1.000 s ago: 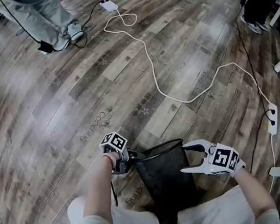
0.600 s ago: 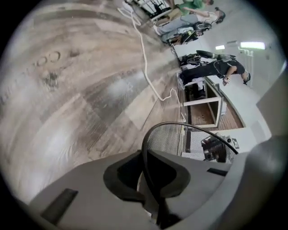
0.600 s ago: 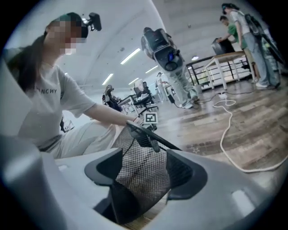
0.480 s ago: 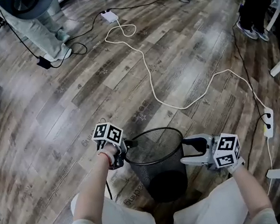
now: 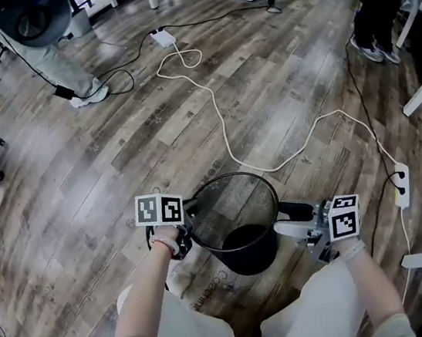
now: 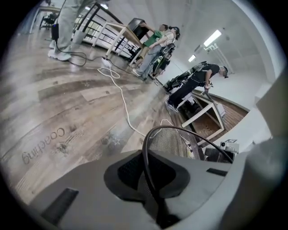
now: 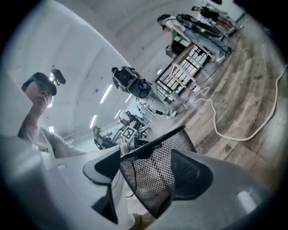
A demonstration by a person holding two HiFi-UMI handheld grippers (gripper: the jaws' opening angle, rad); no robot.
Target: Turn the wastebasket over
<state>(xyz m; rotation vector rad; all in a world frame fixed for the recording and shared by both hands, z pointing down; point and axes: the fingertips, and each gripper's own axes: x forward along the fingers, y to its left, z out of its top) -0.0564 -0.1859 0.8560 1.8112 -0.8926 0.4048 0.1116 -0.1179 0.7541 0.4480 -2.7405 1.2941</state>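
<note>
Holding basket tilted, mouth upward, over the floor. Pinching its wire rim tight in left gripper jaws. Just been widening right gripper jaws: released, straddling the mesh wall without pressing it.

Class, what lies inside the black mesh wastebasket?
Inside the wastebasket, only its mesh wall and dark base show; no rubbish is visible. The base is shadowed and the near inner wall is hidden behind the rim, so small scraps cannot be ruled out.
</note>
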